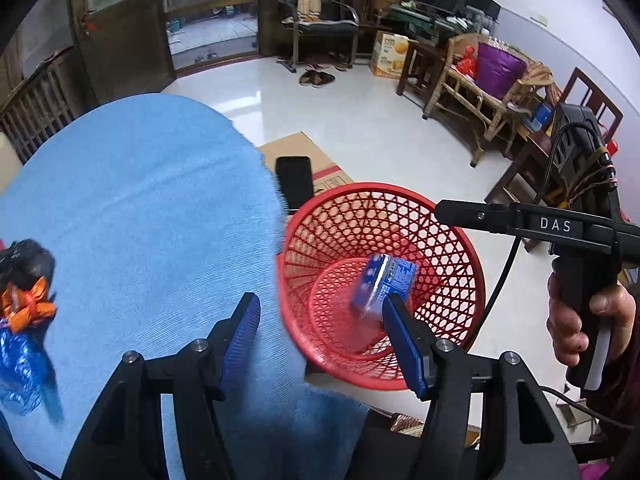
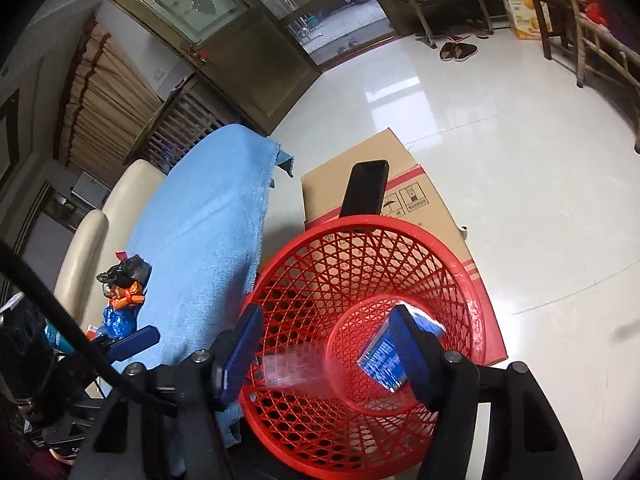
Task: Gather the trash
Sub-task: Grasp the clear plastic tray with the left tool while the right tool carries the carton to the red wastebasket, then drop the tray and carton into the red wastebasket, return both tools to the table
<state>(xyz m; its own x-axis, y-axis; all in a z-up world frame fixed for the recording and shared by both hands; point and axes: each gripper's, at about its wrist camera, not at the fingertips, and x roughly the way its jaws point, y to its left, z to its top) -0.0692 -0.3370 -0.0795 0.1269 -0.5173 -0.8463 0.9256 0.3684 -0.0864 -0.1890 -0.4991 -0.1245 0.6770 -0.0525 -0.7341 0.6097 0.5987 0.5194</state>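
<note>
**Dropping into the basket, more wrappers to fetch**

I read this as the drop-off step. My landmark is the red basket (image 2: 360,320), which stands on a cardboard box (image 2: 400,184) just beside the blue-clothed table (image 1: 140,200). My right gripper (image 2: 328,344) hangs directly over the basket's mouth, jaws parted about halfway, with nothing pressed between the pads. Below it in the basket lie a blue carton (image 2: 384,356), blurred, down near the floor, and a clear plastic piece (image 2: 292,364), also smeared by motion; I judge both to be trash on its way in or just landed, though I cannot tell which.

My left gripper (image 1: 320,328) sits at the table-side edge of the basket, one finger over the cloth and the other over the basket's rim. Its jaws stand half parted too, and empty. The blue carton (image 1: 382,284) shows beyond its right finger, inside the basket.

Well to the table side of the basket, a small pile of trash remains on the cloth: a black bag (image 2: 126,270), an orange wrapper (image 2: 128,298) and a blue foil wrapper (image 2: 118,320). A dark phone (image 2: 366,188) lies on the box at the far side of the basket; I would leave it alone.

Next I would swing a gripper back over the cloth to that pile, open wide enough for crumpled foil, and pinch one piece without snagging the cloth.
</note>
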